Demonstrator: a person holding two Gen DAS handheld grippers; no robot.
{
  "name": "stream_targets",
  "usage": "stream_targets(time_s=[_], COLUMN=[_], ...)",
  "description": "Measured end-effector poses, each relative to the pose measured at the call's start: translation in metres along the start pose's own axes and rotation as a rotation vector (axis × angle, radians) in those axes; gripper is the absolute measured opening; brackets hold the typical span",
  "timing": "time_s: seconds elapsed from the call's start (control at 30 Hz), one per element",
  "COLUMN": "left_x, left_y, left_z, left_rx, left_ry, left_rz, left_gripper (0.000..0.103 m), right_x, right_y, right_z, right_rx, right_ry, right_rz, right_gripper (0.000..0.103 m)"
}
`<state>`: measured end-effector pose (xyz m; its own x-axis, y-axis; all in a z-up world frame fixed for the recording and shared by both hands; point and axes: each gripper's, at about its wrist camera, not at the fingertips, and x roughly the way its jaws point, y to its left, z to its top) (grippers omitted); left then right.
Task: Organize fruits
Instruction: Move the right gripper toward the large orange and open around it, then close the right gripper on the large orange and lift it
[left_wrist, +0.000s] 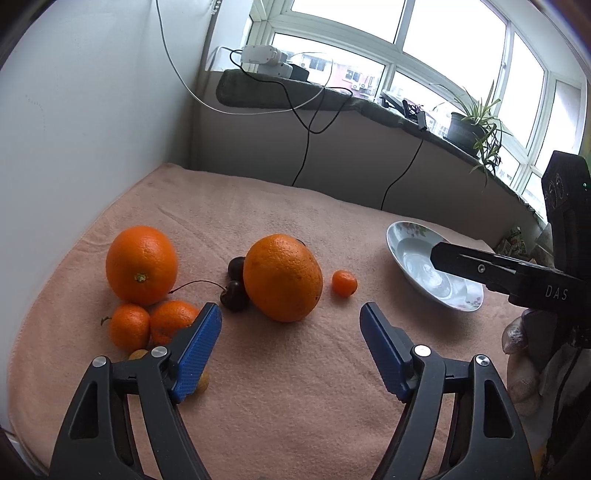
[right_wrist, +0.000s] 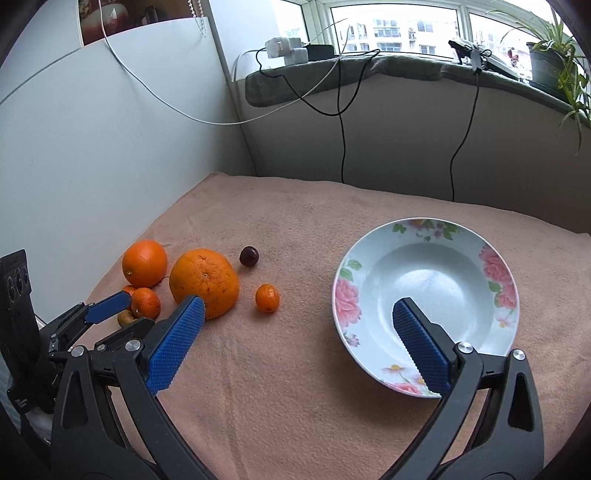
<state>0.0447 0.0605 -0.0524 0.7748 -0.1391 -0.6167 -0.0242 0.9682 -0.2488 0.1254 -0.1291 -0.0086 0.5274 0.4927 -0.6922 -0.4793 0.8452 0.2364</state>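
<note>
Fruit lies on a pink towel (left_wrist: 280, 398). A large orange (left_wrist: 282, 277) sits in the middle, a second large orange (left_wrist: 141, 264) to its left. Two mandarins (left_wrist: 130, 326) lie in front of that one, dark cherries (left_wrist: 234, 295) between the oranges, and a tiny mandarin (left_wrist: 344, 283) to the right. My left gripper (left_wrist: 291, 314) is open and empty, just short of the middle orange. My right gripper (right_wrist: 299, 306) is open and empty, its right finger over the empty flowered bowl (right_wrist: 426, 306). The middle orange (right_wrist: 204, 282) and tiny mandarin (right_wrist: 267, 297) show left of the bowl.
A white wall (left_wrist: 74, 129) borders the towel on the left. A low wall with a windowsill (left_wrist: 332, 99) runs behind, with hanging cables (left_wrist: 306, 147), chargers and a potted plant (left_wrist: 469, 125). A small yellowish fruit (right_wrist: 125, 317) lies by the mandarins.
</note>
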Motion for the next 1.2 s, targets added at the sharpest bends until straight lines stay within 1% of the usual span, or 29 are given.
stream_targets(time_s=[0.07, 0.13, 0.2, 0.23, 0.33, 0.4, 0.53, 0.63, 0.7, 0.77, 0.83, 0.97, 1.2], left_x=[0.005, 0.008, 0.011, 0.013, 0.018, 0.019, 0.025, 0.027, 0.029, 0.030, 0.031, 0.036, 0.040], left_y=[0.001, 0.002, 0.004, 0.005, 0.007, 0.009, 0.011, 0.012, 0.012, 0.013, 0.014, 0.013, 0.016], left_z=[0.000, 0.000, 0.000, 0.001, 0.001, 0.001, 0.002, 0.003, 0.003, 0.004, 0.005, 0.006, 0.006], left_rx=[-0.016, -0.033, -0.043, -0.047, -0.062, -0.071, -0.084, -0.093, -0.097, -0.109, -0.115, -0.116, -0.123], left_ry=[0.010, 0.016, 0.020, 0.022, 0.029, 0.032, 0.038, 0.041, 0.042, 0.045, 0.045, 0.051, 0.065], left_rz=[-0.012, -0.023, -0.031, -0.033, -0.041, -0.050, -0.056, -0.057, -0.058, -0.069, -0.070, -0.063, -0.057], left_gripper=[0.072, 0.072, 0.065, 0.064, 0.063, 0.060, 0.057, 0.055, 0.054, 0.051, 0.049, 0.048, 0.047], right_x=[0.011, 0.023, 0.032, 0.037, 0.053, 0.063, 0.076, 0.087, 0.093, 0.100, 0.104, 0.113, 0.128], right_y=[0.003, 0.006, 0.014, 0.018, 0.025, 0.028, 0.034, 0.038, 0.038, 0.038, 0.038, 0.040, 0.050], right_z=[0.006, 0.011, 0.016, 0.017, 0.021, 0.023, 0.027, 0.029, 0.028, 0.027, 0.027, 0.025, 0.023], right_rx=[0.007, 0.007, -0.010, -0.022, -0.032, -0.028, -0.054, -0.062, -0.052, -0.040, -0.032, -0.031, -0.047], right_ry=[0.037, 0.071, 0.090, 0.099, 0.133, 0.154, 0.175, 0.197, 0.219, 0.240, 0.249, 0.257, 0.286], right_rz=[0.054, 0.109, 0.164, 0.193, 0.235, 0.267, 0.287, 0.314, 0.334, 0.362, 0.373, 0.396, 0.390], right_gripper=[0.103, 0.103, 0.103, 0.103, 0.103, 0.103, 0.103, 0.098, 0.093, 0.091, 0.091, 0.091, 0.091])
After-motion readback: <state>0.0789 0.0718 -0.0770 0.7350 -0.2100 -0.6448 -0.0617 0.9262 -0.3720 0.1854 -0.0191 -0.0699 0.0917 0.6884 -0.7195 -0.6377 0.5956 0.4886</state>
